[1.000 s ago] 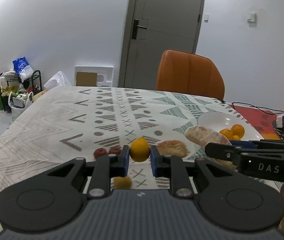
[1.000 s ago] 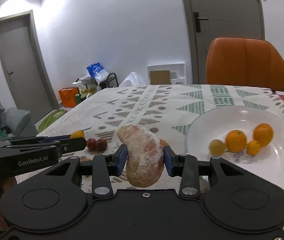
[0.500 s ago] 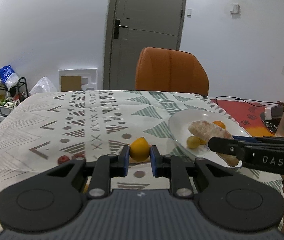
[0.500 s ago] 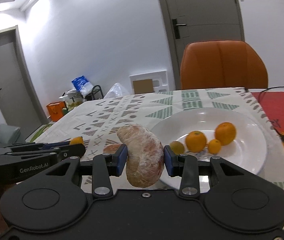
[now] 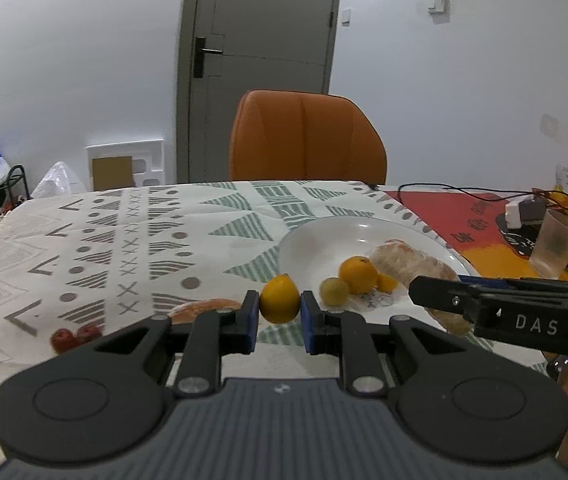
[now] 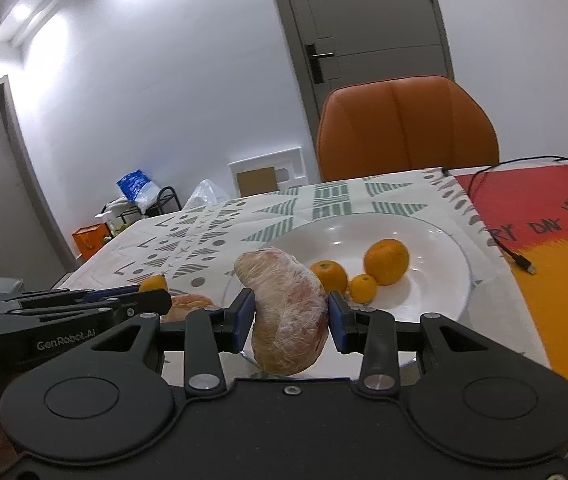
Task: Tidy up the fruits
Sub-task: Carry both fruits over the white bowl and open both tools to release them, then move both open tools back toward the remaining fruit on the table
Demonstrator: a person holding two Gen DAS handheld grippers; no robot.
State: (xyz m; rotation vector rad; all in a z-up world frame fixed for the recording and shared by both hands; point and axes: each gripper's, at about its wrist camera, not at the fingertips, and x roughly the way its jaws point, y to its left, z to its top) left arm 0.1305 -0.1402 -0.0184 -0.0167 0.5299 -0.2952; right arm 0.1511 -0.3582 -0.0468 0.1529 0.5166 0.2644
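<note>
My left gripper (image 5: 280, 312) is shut on a small yellow-orange citrus fruit (image 5: 279, 299), held above the patterned cloth just left of the white plate (image 5: 312, 240). My right gripper (image 6: 289, 318) is shut on a peeled pomelo wedge (image 6: 286, 308), held over the near rim of the white plate (image 6: 436, 300). Three oranges (image 6: 386, 261) lie in the plate; the left wrist view also shows a small greenish fruit (image 5: 334, 291) there. Another pomelo wedge (image 5: 204, 307) and two red fruits (image 5: 74, 336) lie on the cloth at the left.
An orange chair (image 5: 306, 136) stands at the table's far edge before a grey door (image 5: 260, 60). To the right lie a red-orange mat (image 6: 556, 240) with a black cable (image 6: 500, 236), a plastic cup (image 5: 556, 242) and a charger. Bags and a rack sit far left.
Both grippers have swung to the right toward the white plate, each still holding its fruit. The plate now sits nearer and more central; the red fruits and the cloth wedge have slid left.
</note>
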